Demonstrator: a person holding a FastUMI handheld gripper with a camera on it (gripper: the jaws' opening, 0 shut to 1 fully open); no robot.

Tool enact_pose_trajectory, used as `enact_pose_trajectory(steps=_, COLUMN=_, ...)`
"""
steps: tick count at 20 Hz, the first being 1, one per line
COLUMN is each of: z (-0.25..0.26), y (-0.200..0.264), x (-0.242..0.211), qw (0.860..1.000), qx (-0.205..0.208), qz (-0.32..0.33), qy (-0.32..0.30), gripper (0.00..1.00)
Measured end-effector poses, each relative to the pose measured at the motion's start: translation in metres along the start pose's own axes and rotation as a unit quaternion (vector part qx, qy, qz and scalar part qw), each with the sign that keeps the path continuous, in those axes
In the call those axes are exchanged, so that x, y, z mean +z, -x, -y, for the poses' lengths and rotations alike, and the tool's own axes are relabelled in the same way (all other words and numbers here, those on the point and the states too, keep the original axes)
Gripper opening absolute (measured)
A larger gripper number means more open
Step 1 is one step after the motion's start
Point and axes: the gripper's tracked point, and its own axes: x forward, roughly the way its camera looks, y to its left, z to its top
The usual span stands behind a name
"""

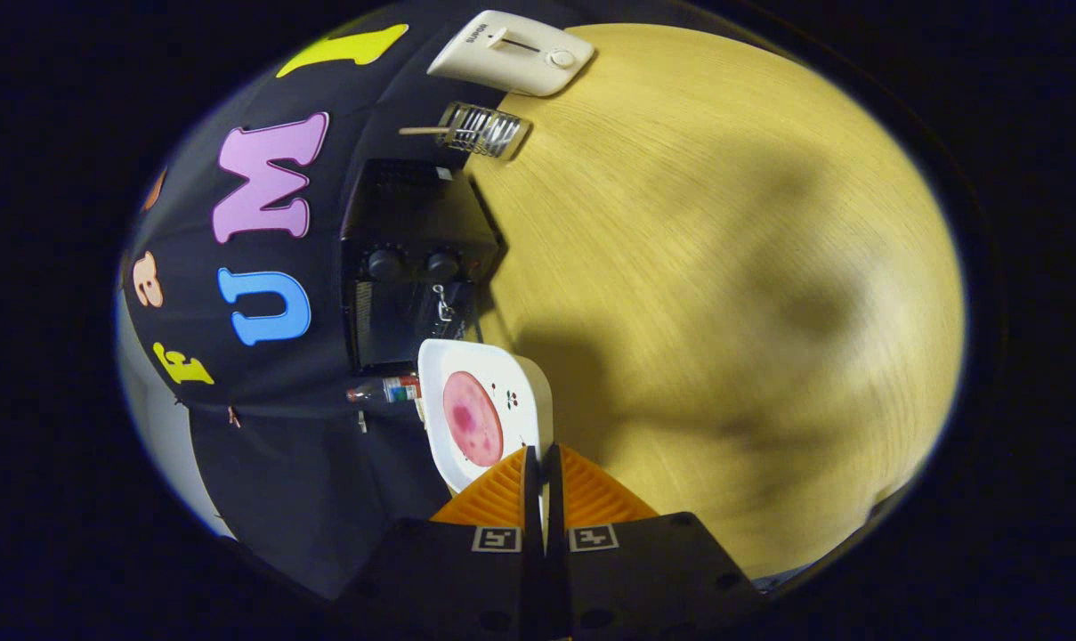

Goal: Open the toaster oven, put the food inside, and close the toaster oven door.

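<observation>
A pale wooden worktop (pixel 724 267) fills the right side of the frame, streaked with soft shadows, and the booth's black cloth wall (pixel 271 445) takes up the left. My tongs (pixel 543 463) come up from the bottom centre, the two fingers drawn nearly together and clenched on the near rim of a white plate (pixel 484 374), which stands tilted on its edge just ahead of them. A round pink slice of meat (pixel 473 418) lies on the plate's face, beside a small printed pattern. Just beyond the plate, at centre left, sits the black toaster oven (pixel 413 258), with two dark knobs (pixel 413 264) on its front and its door (pixel 404 329) looking shut, though the plate hides part of it. A small bottle (pixel 386 390) lies next to the oven, close to the plate's edge. Further off, towards the top of the frame, a little wire rack with a wooden handle (pixel 482 130) rests on the worktop, and past it a white pop-up toaster (pixel 513 52).
</observation>
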Motion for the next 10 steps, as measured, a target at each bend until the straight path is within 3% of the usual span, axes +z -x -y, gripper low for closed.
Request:
enact_pose_trajectory(steps=4, z=-0.052, y=-0.027, x=-0.012, qw=0.997, qx=0.022, qz=0.057, qy=-0.052, gripper=0.05)
enact_pose_trajectory(steps=8, z=-0.086, y=-0.073, x=-0.017, qw=0.991, qx=-0.005, qz=0.118, qy=-0.070, gripper=0.05)
enact_pose_trajectory(steps=10, z=-0.113, y=-0.098, x=-0.016, qw=0.986, qx=0.000, qz=0.138, qy=-0.095, gripper=0.05)
